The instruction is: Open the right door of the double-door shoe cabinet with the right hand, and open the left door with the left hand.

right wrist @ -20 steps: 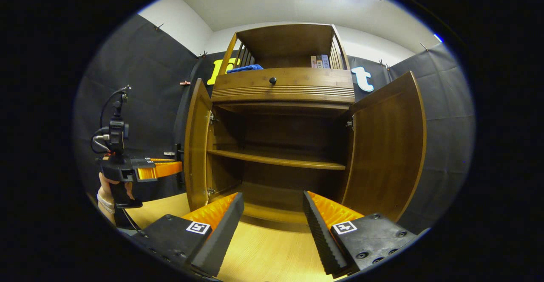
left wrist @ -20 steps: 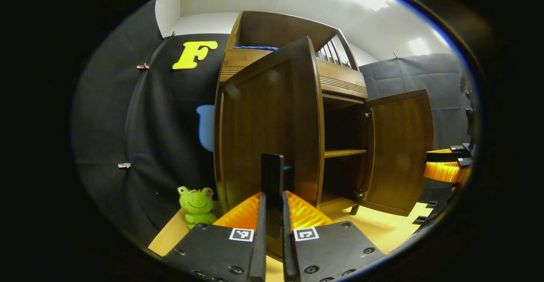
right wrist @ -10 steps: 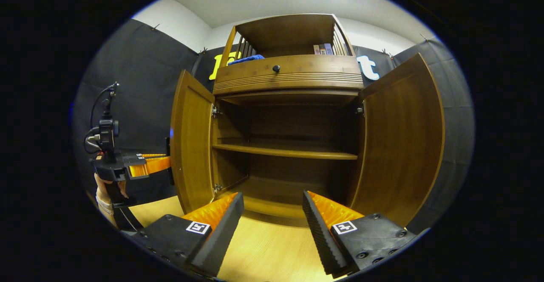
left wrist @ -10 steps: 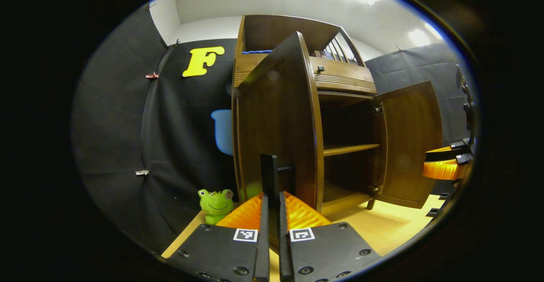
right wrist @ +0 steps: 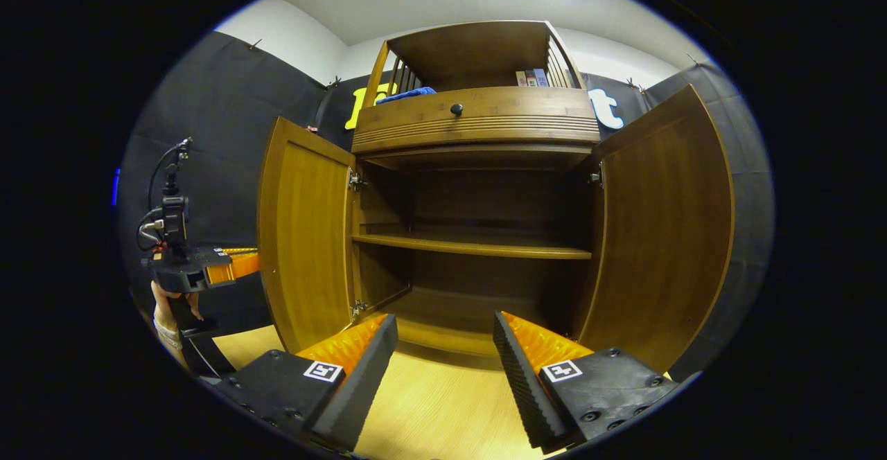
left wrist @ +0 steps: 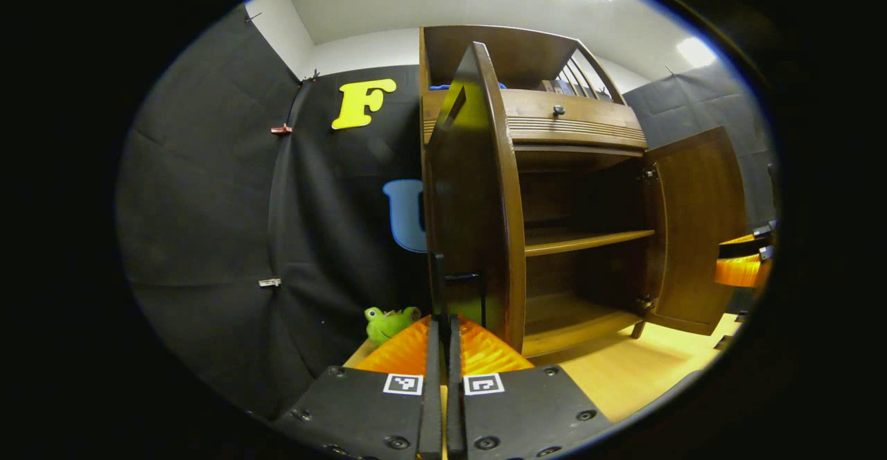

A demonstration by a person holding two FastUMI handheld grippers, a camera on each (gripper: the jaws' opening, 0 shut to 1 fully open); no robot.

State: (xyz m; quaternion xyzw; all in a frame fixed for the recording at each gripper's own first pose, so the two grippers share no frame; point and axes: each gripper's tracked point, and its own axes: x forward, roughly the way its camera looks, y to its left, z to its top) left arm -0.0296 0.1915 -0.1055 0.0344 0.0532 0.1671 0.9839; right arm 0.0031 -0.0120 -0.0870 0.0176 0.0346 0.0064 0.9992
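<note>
Left gripper [left wrist: 438, 328]: fingers clenched tight together on the thin dark handle [left wrist: 438, 287] that stands straight ahead of it on the left door.
Left door [left wrist: 471, 197]: swung out from the cabinet, seen almost edge-on just past the left gripper's fingertips; from the right gripper view [right wrist: 305, 238] it stands wide open, ahead and to the left.
Right gripper [right wrist: 443, 349]: released, fingers spread wide apart with nothing between them, hovering over the wooden floor [right wrist: 443, 418] and facing the open cabinet.
Right door [right wrist: 658, 217]: wide open, ahead and to the right of the right gripper, apart from its fingers.
Cabinet [right wrist: 478, 127]: dead ahead of the right gripper, one shelf [right wrist: 471, 245] across the middle, a drawer with a dark knob [right wrist: 456, 109] above.
Hand [right wrist: 170, 307]: holds the left gripper's grip, far to the left of the right gripper.
Toy frog [left wrist: 389, 321]: on the floor, just left of the left gripper's fingers, by the black cloth.
</note>
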